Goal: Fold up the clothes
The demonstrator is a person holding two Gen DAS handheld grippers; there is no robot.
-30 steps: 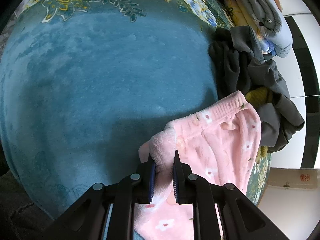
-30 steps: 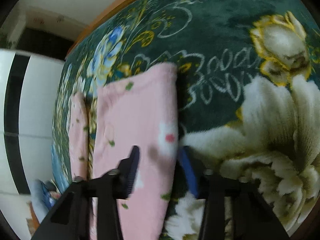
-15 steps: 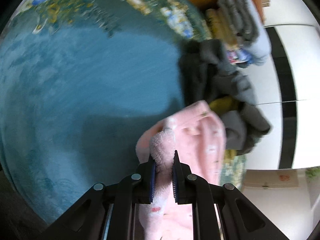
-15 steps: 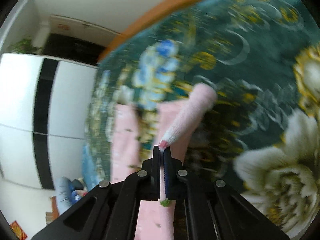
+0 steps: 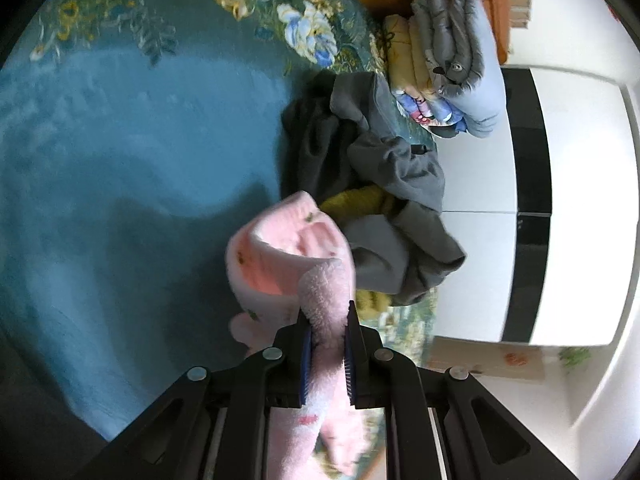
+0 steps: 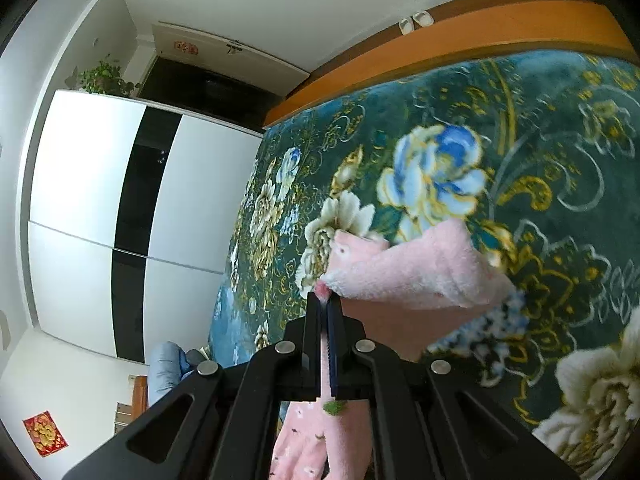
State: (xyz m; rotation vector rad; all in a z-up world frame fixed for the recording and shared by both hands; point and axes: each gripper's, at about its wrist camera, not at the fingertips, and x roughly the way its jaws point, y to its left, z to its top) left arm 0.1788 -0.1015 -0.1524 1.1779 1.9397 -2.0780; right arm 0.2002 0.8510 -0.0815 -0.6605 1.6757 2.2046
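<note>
While both tongs pinch pink pants (image 5: 292,256) edges, blue bedspread (image 5: 120,152) lies open.

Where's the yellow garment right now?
In the left wrist view, the yellow garment sits right of centre on the teal blanket, mostly buried under the grey clothes pile, just beyond the pink fleece garment.

Teal plush blanket with gold, white and blue flowers (image 5: 120,160): covers the bed, runs up to an orange-brown wooden headboard (image 6: 440,40)

Stack of folded bedding, grey-blue quilt over yellow and patterned layers (image 5: 448,60): sits on the blanket right by the headboard

Tall white wardrobe with a black vertical stripe (image 6: 80,180): stands beside the bed, carries a green leafy potted plant (image 6: 104,80) on top

Red and gold paper square (image 6: 44,434): hangs low on the white wall
</note>
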